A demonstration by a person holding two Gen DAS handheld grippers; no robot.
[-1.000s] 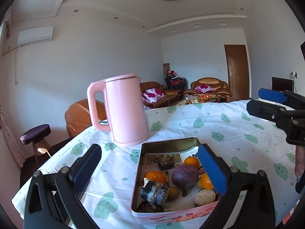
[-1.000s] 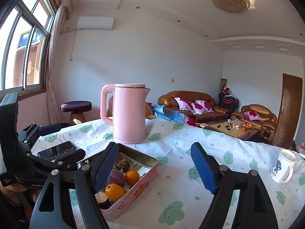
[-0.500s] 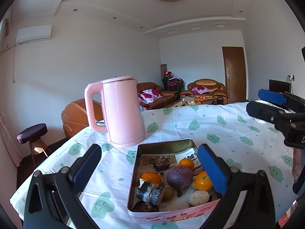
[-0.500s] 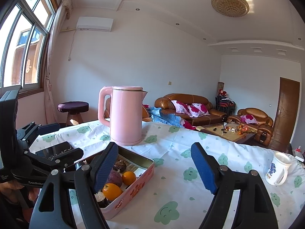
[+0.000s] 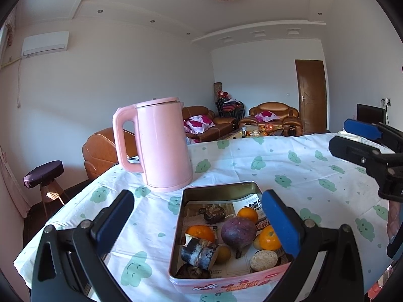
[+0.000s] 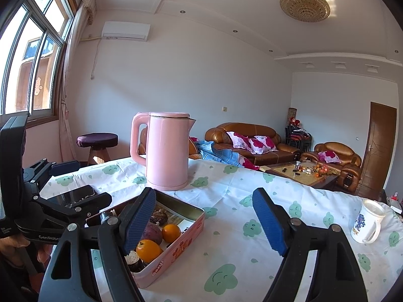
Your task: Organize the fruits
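Observation:
A pink tin box (image 5: 224,285) sits on the table, also in the right wrist view (image 6: 176,249). It holds several oranges (image 5: 200,232), a dark purple fruit (image 5: 238,231), a dark round fruit (image 5: 214,214) and a piece of sugarcane (image 5: 199,251). My left gripper (image 5: 199,222) is open and empty, held above the near end of the box. My right gripper (image 6: 206,222) is open and empty, to the right of the box.
A pink kettle (image 5: 161,148) stands just behind the box. A white mug (image 6: 366,222) stands at the table's right side. The table has a white cloth with green faces (image 6: 252,251). A phone (image 6: 73,197) lies at the left.
Both grippers have shifted slightly; the view has tilted a little and the box sits a bit lower and nearer in both views. Both stay open.

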